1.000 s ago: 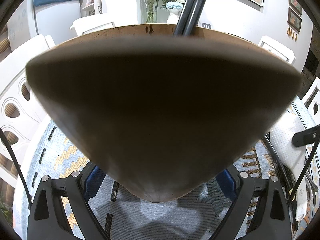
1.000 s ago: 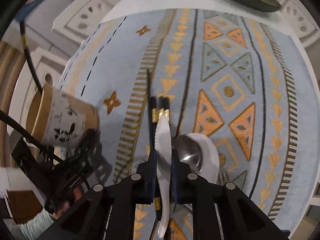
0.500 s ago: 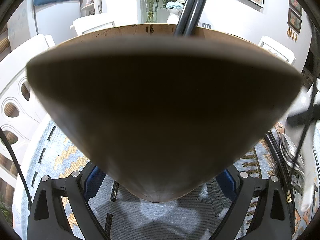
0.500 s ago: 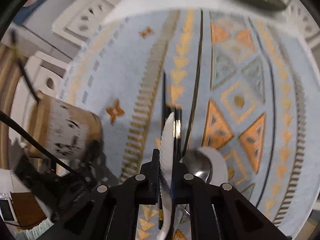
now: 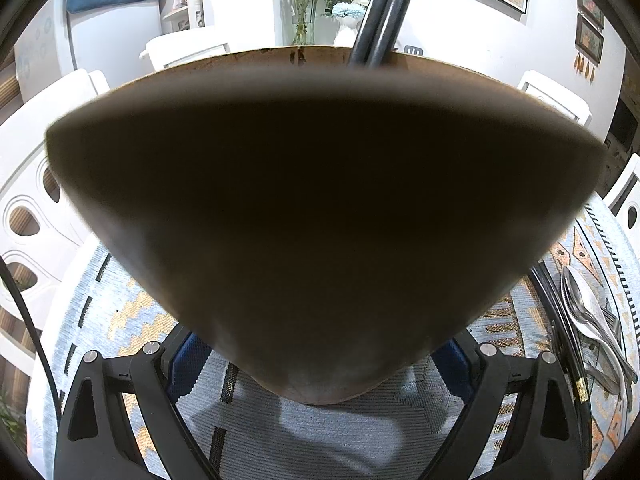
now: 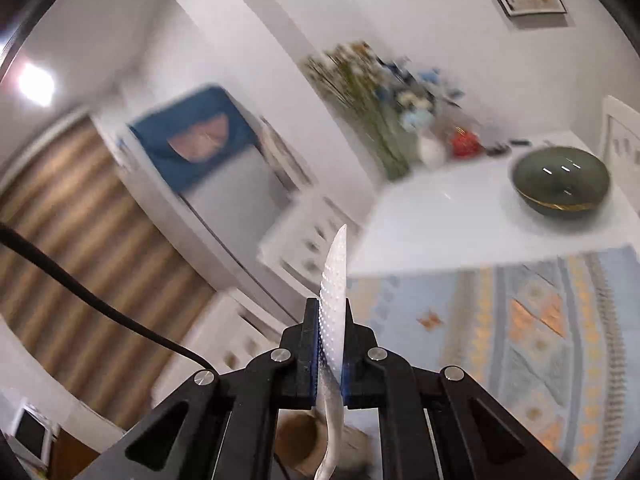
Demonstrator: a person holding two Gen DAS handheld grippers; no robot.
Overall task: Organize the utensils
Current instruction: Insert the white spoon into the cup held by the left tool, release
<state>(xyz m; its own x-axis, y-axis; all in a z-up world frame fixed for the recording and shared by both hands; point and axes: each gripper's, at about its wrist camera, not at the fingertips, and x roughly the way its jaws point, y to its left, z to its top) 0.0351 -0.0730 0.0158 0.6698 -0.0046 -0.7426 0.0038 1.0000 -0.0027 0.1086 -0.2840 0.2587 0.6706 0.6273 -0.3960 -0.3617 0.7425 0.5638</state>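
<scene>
My right hand-held gripper (image 6: 331,354) pinches a white dotted spoon (image 6: 333,292) edge-on, raised above the patterned tablecloth (image 6: 532,328). My left hand-held gripper (image 5: 320,384) clamps a brown paper cup (image 5: 320,208) holding black chopsticks (image 5: 380,12). Right of the cup, metal spoons (image 5: 588,312) lie on the desk (image 6: 440,216).

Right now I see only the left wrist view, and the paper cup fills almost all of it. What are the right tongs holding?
Observer: The right tongs are shut on a white dotted utensil, seen edge-on.
Operator: Is it touching the mat?
Observer: No, it is up in the air; the patterned mat lies beyond it, to the right.
Operator: And where is my cup from there?
Observer: The paper cup shows blurred and low, just under the utensil's lower end.
</scene>
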